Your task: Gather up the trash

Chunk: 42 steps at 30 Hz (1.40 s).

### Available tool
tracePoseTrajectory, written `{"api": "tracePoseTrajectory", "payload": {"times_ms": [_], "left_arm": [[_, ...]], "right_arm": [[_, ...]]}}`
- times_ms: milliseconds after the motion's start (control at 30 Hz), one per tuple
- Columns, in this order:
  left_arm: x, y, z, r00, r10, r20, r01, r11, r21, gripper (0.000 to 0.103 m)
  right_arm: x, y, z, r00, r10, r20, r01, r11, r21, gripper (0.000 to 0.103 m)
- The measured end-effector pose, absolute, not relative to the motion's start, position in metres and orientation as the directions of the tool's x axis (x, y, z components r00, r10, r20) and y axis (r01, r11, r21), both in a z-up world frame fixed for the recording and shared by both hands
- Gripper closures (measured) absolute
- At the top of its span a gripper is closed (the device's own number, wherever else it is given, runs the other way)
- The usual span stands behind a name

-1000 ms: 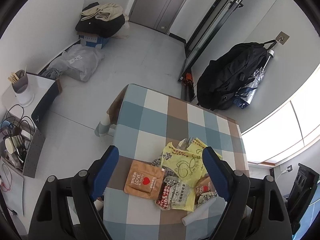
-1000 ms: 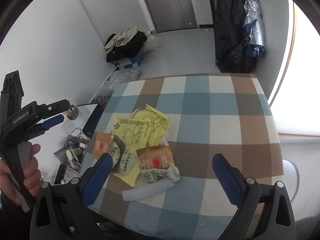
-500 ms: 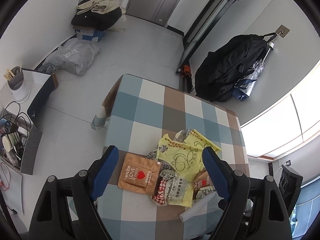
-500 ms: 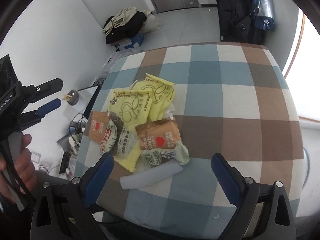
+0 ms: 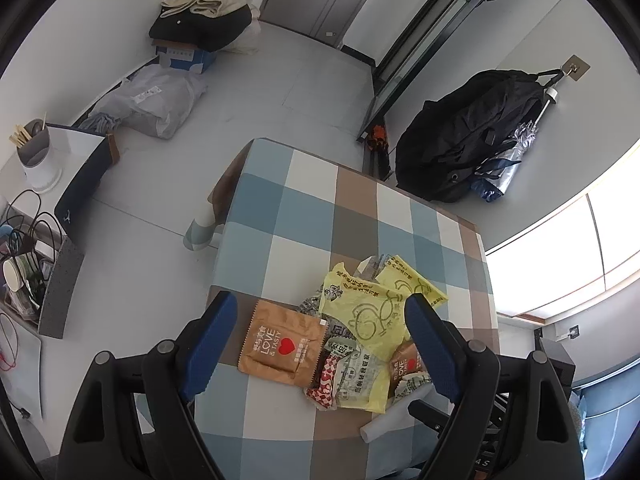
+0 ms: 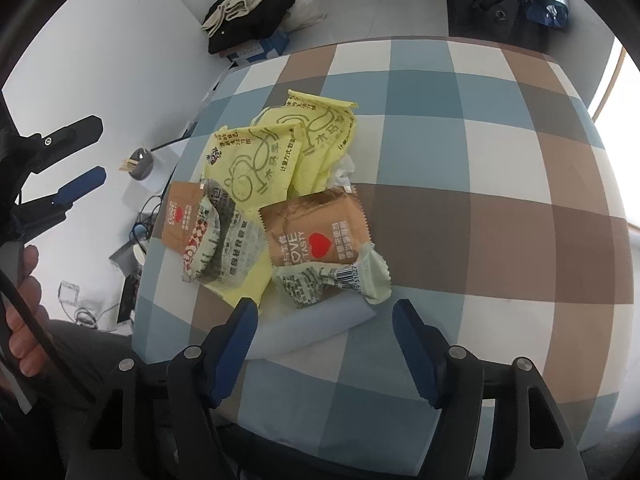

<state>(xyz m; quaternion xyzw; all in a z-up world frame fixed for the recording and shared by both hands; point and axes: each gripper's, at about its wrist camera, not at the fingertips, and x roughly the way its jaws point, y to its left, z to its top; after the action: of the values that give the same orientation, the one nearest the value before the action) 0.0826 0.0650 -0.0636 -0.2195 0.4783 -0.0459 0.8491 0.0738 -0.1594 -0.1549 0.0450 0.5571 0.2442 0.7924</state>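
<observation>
A heap of trash lies on the checked tablecloth [image 5: 304, 208]: yellow wrappers [image 6: 280, 148], a brown "LOVE & TASTY" packet [image 6: 320, 232], a pale green wrapper [image 6: 336, 280], a red-checked wrapper [image 6: 200, 248] and a pale rolled tube [image 6: 312, 332]. My right gripper [image 6: 324, 312] hangs low over the heap's near edge. Its jaws are closing with the tube between them, and the pads are not pressing on it. My left gripper [image 5: 320, 304] stands open above the other brown packet [image 5: 284, 346] and the yellow wrappers [image 5: 372, 308], holding nothing. It also shows at the left of the right wrist view [image 6: 86, 152].
A black backpack with a silver umbrella [image 5: 460, 148] hangs on the wall beyond the table. On the floor lie clothes on a box [image 5: 200, 20] and a grey bag [image 5: 152, 100]. A side table with a cup of sticks [image 5: 36, 156] and cables stands left. A person's hand [image 6: 24, 308] holds the left tool.
My right gripper has come down closer to the heap and its jaws have narrowed around the pale tube. The left gripper has stayed open and hardly moved.
</observation>
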Motion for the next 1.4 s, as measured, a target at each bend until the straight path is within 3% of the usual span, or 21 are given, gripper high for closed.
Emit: {"api": "tracePoseTrajectory", "payload": {"times_ms": [433, 600, 1200, 1400], "left_arm": [[0.084, 0.061, -0.071, 0.519, -0.283, -0.807, -0.116, 0.911, -0.395, 0.020], [0.083, 0.057, -0.076, 0.496, -0.299, -0.815, -0.099, 0.913, -0.395, 0.020], [0.082, 0.031, -0.105, 0.398, -0.311, -0.863, -0.054, 0.931, -0.361, 0.020], [0.082, 0.013, -0.109, 0.398, -0.245, -0.884, 0.004, 0.964, -0.265, 0.021]], "right_arm": [[0.073, -0.153, -0.159, 0.290, 0.384, -0.877, -0.377, 0.888, 0.264, 0.073], [0.067, -0.160, -0.152, 0.317, 0.385, -0.867, -0.382, 0.889, 0.254, 0.097], [0.048, -0.219, -0.115, 0.436, 0.501, -0.748, -0.336, 0.861, 0.382, 0.098], [0.048, -0.229, -0.103, 0.470, 0.509, -0.721, -0.331, 0.859, 0.391, 0.098]]}}
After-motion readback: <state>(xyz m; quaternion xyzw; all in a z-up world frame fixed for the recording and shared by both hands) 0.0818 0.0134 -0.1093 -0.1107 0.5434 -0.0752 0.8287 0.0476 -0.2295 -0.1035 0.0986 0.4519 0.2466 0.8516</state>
